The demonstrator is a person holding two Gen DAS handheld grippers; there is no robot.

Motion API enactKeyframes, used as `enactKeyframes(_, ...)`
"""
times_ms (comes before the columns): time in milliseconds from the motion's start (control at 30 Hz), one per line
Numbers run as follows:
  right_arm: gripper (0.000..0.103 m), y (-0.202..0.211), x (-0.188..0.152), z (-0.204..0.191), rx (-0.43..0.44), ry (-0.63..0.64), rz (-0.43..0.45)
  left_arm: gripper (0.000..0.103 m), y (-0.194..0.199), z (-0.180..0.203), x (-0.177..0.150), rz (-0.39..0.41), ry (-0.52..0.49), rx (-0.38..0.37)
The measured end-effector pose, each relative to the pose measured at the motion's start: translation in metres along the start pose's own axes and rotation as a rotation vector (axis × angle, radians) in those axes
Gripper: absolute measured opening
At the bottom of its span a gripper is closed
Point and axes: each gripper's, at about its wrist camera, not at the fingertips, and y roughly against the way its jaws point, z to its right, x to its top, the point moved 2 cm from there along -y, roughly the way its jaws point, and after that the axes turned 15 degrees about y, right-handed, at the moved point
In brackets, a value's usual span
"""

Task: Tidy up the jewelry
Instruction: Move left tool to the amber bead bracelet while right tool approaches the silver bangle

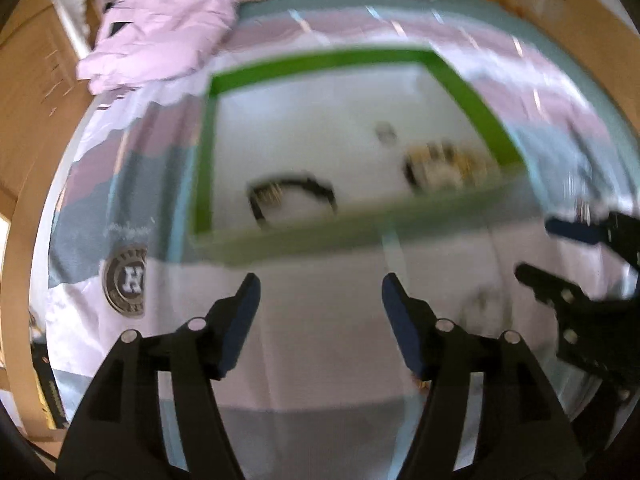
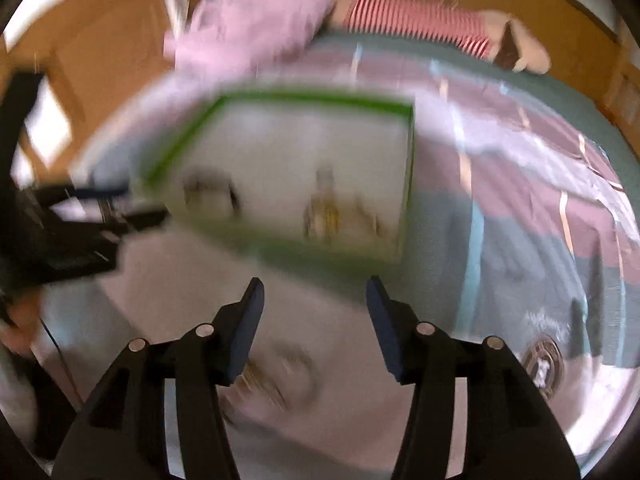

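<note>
Over a bed covered by a pink, grey and white cloth [image 1: 320, 360], the left wrist view shows the left gripper [image 1: 320, 300] with its blue-padded fingers spread apart and nothing between them. Beyond the tips lies a green-rimmed tray [image 1: 324, 60] with a white floor. On that floor a dark curved bracelet [image 1: 292, 196] sits toward the tray's near left corner, and a blurred cluster of gold and dark jewelry [image 1: 444, 166] lies by its near right corner; a small grey piece [image 1: 386, 132] rests a little farther in. At the right edge the right gripper [image 1: 560, 248] reaches in, its fingers also apart. A pink bundle of fabric [image 1: 168, 24] lies at the far left of the bed. From the right wrist view, heavily blurred, the right gripper [image 2: 316, 300] stands open and empty above the cloth [image 2: 500, 220]. The tray [image 2: 312, 98] lies ahead, with a gold smear of jewelry [image 2: 328, 208] near its front edge. More blurred gold jewelry [image 2: 264, 384] lies on the cloth just under the fingers. The left gripper [image 2: 132, 204] enters from the left, beside the tray's near left corner.
</note>
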Motion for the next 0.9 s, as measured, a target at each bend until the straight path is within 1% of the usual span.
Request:
enactKeyframes(33,0.054,-0.009,-0.006,-0.007,-0.019,0.048,-0.054,0.064,-0.005,0.004,-0.008,-0.018,-0.029,0.010)
enactKeyframes(67,0.054,-0.015,-0.009,-0.013,-0.019,0.081,-0.082,0.064,-0.011,0.009,-0.015,-0.036,-0.067,0.032)
enactKeyframes(133,0.053,-0.025,-0.014,-0.028,0.024,0.134,-0.139,0.064,-0.015,0.011,-0.021,-0.035,-0.100,0.067)
enactKeyframes(167,0.051,-0.027,-0.015,-0.033,0.045,0.150,-0.149,0.064,-0.017,0.012,-0.022,-0.035,-0.106,0.074)
enactKeyframes(267,0.050,-0.033,-0.020,-0.046,0.088,0.207,-0.197,0.065,-0.020,0.012,-0.024,-0.065,-0.105,0.049)
enactKeyframes(300,0.047,-0.036,-0.023,-0.049,0.097,0.220,-0.215,0.067,-0.019,0.013,-0.025,-0.067,-0.110,0.043)
enactKeyframes(367,0.033,-0.046,-0.027,-0.053,0.091,0.231,-0.254,0.070,-0.019,0.016,-0.028,-0.064,-0.130,0.051)
enactKeyframes(400,0.030,-0.050,-0.028,-0.052,0.088,0.229,-0.266,0.071,-0.020,0.017,-0.029,-0.064,-0.135,0.053)
enactKeyframes(433,0.020,-0.055,-0.030,-0.053,0.098,0.223,-0.273,0.071,-0.021,0.019,-0.030,-0.066,-0.140,0.053)
enactKeyframes(467,0.007,-0.055,-0.029,-0.054,0.127,0.212,-0.264,0.071,-0.022,0.020,-0.031,-0.070,-0.145,0.051)
enactKeyframes(500,0.006,-0.054,-0.027,-0.055,0.140,0.209,-0.256,0.071,-0.023,0.022,-0.033,-0.075,-0.150,0.052)
enactKeyframes(533,0.003,-0.052,-0.025,-0.055,0.118,0.206,-0.244,0.071,-0.024,0.022,-0.034,-0.079,-0.153,0.055)
enactKeyframes(633,0.002,-0.050,-0.023,-0.045,0.094,0.155,-0.218,0.071,-0.028,0.026,-0.038,-0.096,-0.169,0.059)
enactKeyframes(800,0.002,-0.036,-0.017,-0.005,0.049,-0.025,-0.131,0.073,-0.029,0.036,-0.046,-0.100,-0.208,0.039)
enactKeyframes(833,0.002,-0.035,-0.018,0.005,0.029,-0.071,-0.121,0.073,-0.030,0.039,-0.048,-0.104,-0.217,0.035)
enactKeyframes(900,0.003,-0.039,-0.020,0.016,0.007,-0.115,-0.127,0.074,-0.033,0.043,-0.053,-0.110,-0.233,0.043)
